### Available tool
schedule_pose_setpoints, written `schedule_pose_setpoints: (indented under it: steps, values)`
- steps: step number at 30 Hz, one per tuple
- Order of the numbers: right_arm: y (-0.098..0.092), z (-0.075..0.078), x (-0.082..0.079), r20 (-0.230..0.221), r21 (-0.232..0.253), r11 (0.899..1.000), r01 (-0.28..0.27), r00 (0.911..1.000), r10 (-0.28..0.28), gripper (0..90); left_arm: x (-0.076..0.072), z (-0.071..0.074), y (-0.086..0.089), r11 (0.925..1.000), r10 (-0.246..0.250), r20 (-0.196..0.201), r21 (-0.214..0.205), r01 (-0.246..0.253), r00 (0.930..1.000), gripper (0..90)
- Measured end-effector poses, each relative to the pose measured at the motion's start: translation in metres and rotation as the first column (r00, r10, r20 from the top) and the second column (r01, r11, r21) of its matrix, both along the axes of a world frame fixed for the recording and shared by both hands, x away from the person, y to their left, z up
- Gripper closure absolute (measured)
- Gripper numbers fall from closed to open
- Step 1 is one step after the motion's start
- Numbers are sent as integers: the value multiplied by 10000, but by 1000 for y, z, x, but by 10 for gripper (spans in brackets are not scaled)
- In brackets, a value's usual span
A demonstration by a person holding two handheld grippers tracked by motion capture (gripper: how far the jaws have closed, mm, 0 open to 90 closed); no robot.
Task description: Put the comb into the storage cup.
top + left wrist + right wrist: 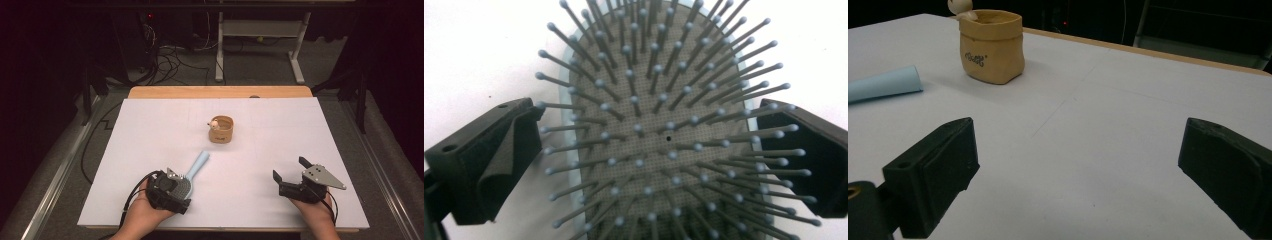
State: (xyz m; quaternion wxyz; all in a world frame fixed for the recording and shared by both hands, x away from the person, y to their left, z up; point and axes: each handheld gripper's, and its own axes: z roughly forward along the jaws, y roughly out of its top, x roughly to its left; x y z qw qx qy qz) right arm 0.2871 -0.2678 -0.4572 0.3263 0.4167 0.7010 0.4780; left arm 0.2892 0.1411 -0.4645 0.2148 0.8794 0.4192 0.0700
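The left gripper (172,192) sits over the head of one light blue hairbrush (192,172), jaws spread wide on either side of the bristles (664,140), not clamping. The brush lies near-left on the white desk (280,135), its long axis running near-left to far-right, handle pointing toward one tan pouch (221,129) at centre. The right gripper (292,176) rests near-right, jaws wide, holding nothing. Open surface surrounds both.

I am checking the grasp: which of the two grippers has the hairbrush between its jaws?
The left gripper: its jaws stand on both sides of the hairbrush head. The right gripper is open over bare table.
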Motion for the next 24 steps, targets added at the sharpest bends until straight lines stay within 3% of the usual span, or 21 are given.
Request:
schedule_pose_setpoints:
  steps: [8, 15, 24]
  values:
    - [0, 0, 0, 11, -11, 10000, 1, 10000, -1, 35, -1, -1, -2, 9997, 256, 102, -31, -256, 9996, 0]
    - [0, 0, 0, 3, -28, 10000, -3, 10000, 3, 35, 0, 1, -2, 9997, 252, -121, 74, -251, 9996, 19]
    - [1, -1, 0, -16, -89, 10000, -21, 10000, 21, 36, -1, 3, -1, 9996, 290, 5, -18, -290, 9996, 110]
